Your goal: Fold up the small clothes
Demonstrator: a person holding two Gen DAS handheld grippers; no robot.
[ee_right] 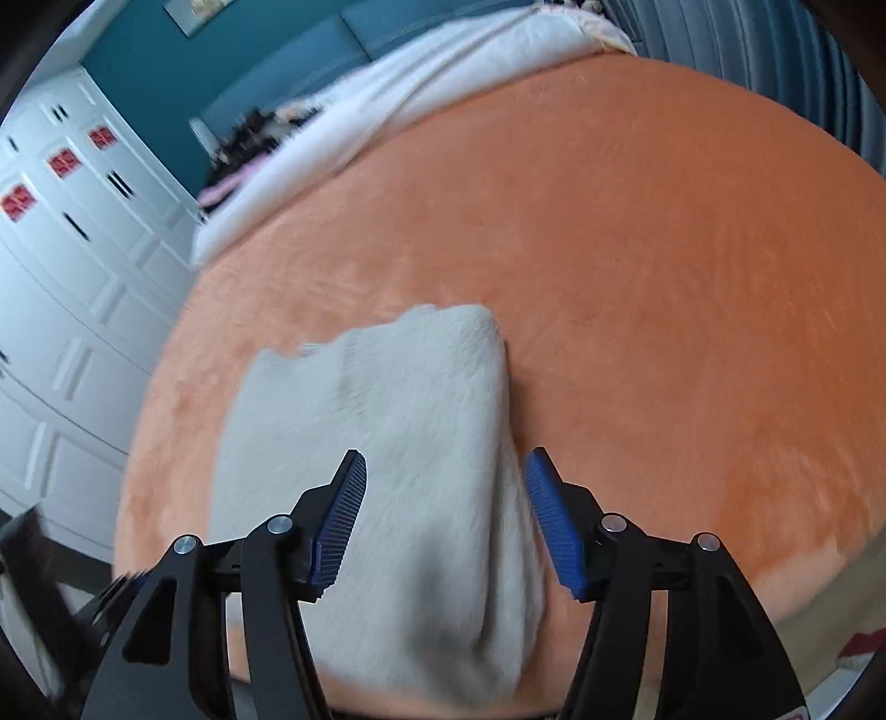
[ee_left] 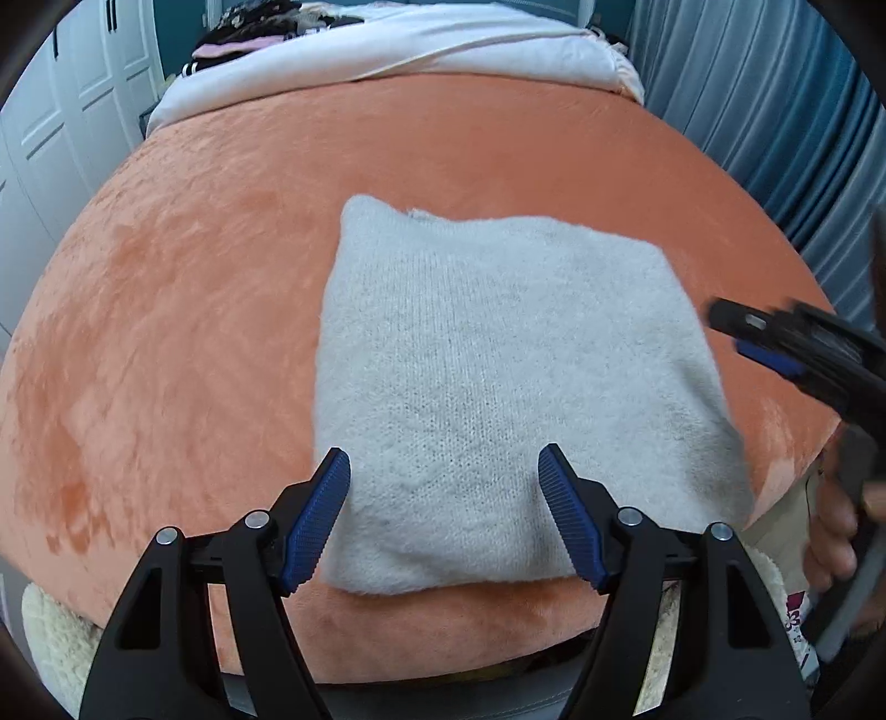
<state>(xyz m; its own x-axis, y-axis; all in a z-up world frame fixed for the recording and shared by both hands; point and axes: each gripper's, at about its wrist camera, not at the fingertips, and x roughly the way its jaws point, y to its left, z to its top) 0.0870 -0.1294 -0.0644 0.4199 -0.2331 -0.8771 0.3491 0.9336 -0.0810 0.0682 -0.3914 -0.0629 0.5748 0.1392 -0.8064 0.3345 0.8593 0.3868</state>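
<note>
A pale grey knitted garment lies folded into a rough rectangle on the orange plush bed cover. My left gripper is open and empty, its blue pads above the garment's near edge. My right gripper is open and empty over the garment's right side, where a raised fold runs along the edge. The right gripper also shows in the left wrist view at the garment's right edge, blurred.
A white duvet is bunched at the far end of the bed with dark clothes piled beside it. White wardrobe doors stand to the left, blue curtains to the right. A fleecy cream fabric lies below the bed's near edge.
</note>
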